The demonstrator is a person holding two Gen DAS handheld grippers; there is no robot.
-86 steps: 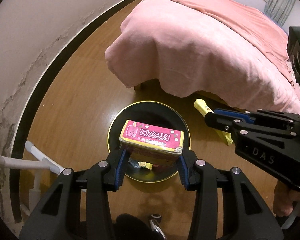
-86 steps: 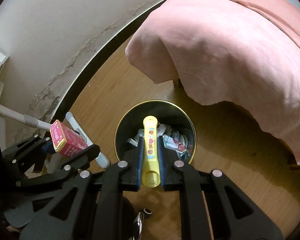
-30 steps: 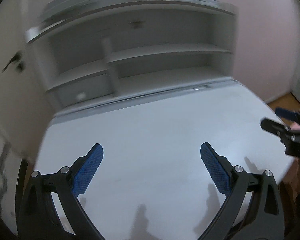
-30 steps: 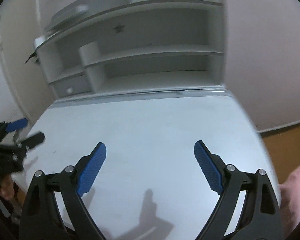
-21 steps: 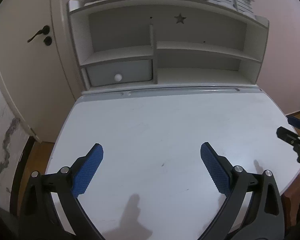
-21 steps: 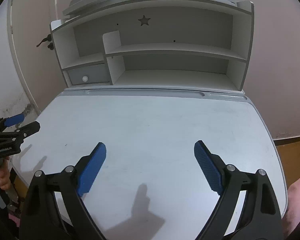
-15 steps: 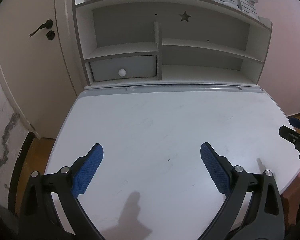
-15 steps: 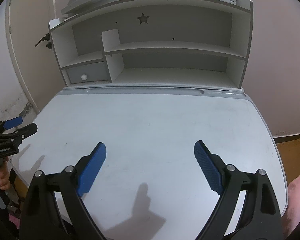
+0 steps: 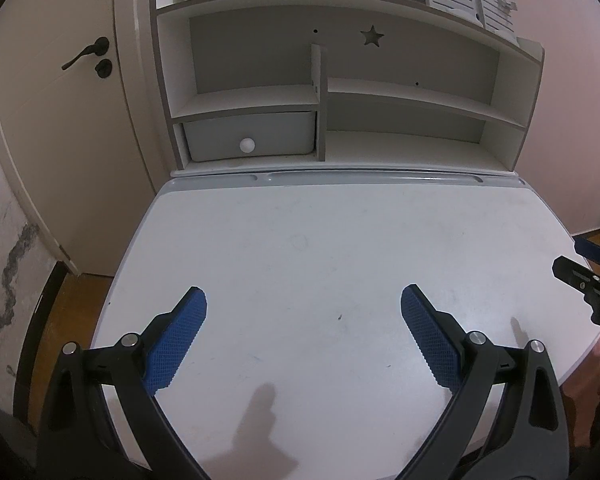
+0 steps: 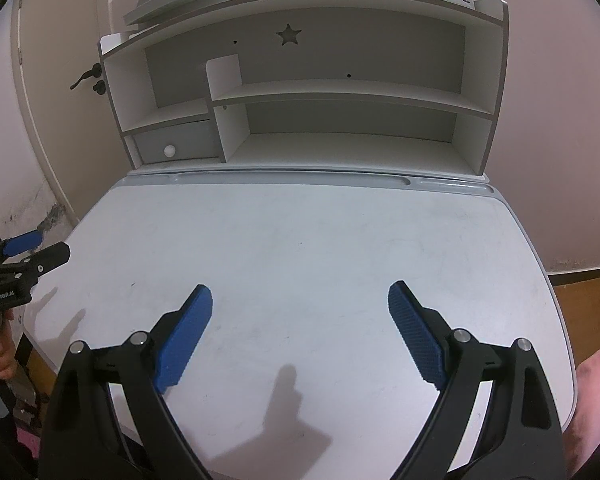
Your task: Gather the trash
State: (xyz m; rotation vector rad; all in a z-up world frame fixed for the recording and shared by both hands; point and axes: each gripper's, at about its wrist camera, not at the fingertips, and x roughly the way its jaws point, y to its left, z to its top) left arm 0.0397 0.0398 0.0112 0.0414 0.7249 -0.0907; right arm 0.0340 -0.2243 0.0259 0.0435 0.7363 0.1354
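Note:
My left gripper (image 9: 303, 300) is open wide and empty above the near part of a white desk top (image 9: 340, 248). My right gripper (image 10: 300, 292) is also open wide and empty above the same desk (image 10: 300, 240). The right gripper's tips (image 9: 580, 264) show at the right edge of the left wrist view. The left gripper's tips (image 10: 32, 248) show at the left edge of the right wrist view. No trash and no bin are in view.
A white shelf unit (image 9: 332, 92) with a star cutout and a small drawer (image 9: 248, 136) stands at the back of the desk. A door with a black handle (image 9: 84, 56) is to the left. Wooden floor (image 10: 588, 304) shows to the right.
Both grippers held trash over the bin beside the bed; now both are open, empty and turned to the desk. In the last half second the views have barely shifted.

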